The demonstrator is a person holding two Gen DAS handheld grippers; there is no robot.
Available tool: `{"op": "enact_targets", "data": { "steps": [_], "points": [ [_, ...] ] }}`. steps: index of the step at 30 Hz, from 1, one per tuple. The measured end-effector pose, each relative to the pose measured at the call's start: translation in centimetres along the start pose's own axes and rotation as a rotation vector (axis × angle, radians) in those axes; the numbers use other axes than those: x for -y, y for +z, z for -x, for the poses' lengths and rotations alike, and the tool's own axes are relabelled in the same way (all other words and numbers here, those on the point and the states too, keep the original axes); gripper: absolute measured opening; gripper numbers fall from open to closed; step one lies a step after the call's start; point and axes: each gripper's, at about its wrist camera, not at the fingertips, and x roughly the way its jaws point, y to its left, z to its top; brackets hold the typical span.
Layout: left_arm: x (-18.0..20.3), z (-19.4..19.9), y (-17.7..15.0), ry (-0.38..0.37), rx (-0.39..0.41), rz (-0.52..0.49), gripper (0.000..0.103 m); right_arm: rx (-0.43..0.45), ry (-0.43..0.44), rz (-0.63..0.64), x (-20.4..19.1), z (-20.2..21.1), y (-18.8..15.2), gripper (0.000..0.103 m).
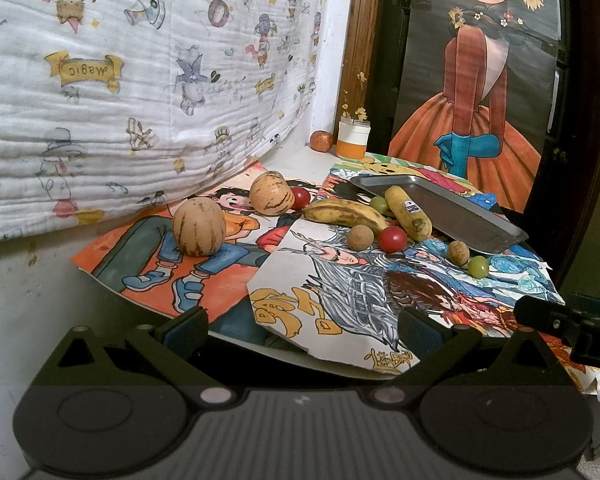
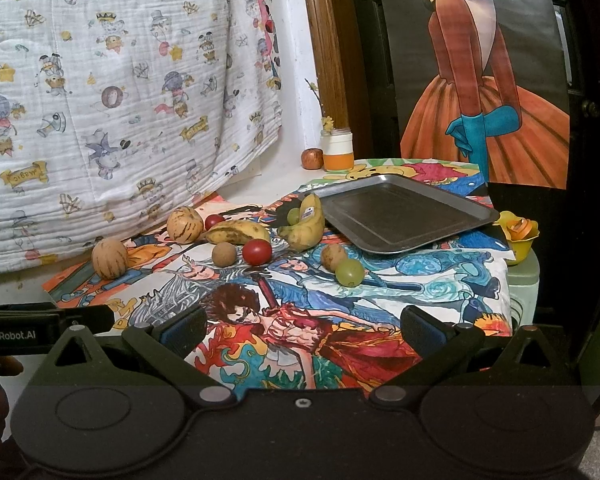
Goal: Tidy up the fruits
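1. So far nothing looks sorted: the metal tray point(image 2: 404, 216) at the right of the bench point(image 2: 256, 184) is bare, and every fruit lies outside it on the coloured drawings point(image 2: 420, 280).
2. Going left to right in the right wrist view, a striped melon point(image 2: 109, 258) sits farthest left, and a second melon point(image 2: 185, 224) is further back with a small tomato point(image 2: 214, 221) just beside it.
3. Next come a spotted banana point(image 2: 238, 233), a round brown fruit point(image 2: 224, 254) and a larger tomato point(image 2: 257, 252) in front of it.
4. Nearer the tray, a stickered banana point(image 2: 306, 224) leans by its edge with a green grape point(image 2: 294, 216) tucked against it; another brown fruit point(image 2: 333, 256) touches a second grape point(image 2: 350, 272).
5. The left gripper point(image 1: 300, 330) hovers low at the near edge, fingers apart and holding nothing; the right gripper point(image 2: 302, 330) is the same, fingers spread and empty.
6. Judging by this, the whole job is left: each fruit has yet to reach the tray.
7. An apple point(image 2: 312, 158) by the orange-banded jar point(image 2: 338, 150) stands well apart at the back; whether it belongs to the task I cannot tell.
8. The tray's far right corner and the yellow flower thing point(image 2: 520, 236) beyond it are partly cut off, and the first grape is mostly hidden.
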Motion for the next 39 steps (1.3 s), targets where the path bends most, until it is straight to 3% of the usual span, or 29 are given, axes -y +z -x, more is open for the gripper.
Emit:
{"op": "enact_targets", "data": {
  "steps": [39],
  "points": [
    [-0.12, -0.60, -0.14, -0.010, -0.016, 0.018, 0.103, -0.008, -0.004, 0.004, 0.15, -0.78, 0.06, 0.103]
  ]
}}
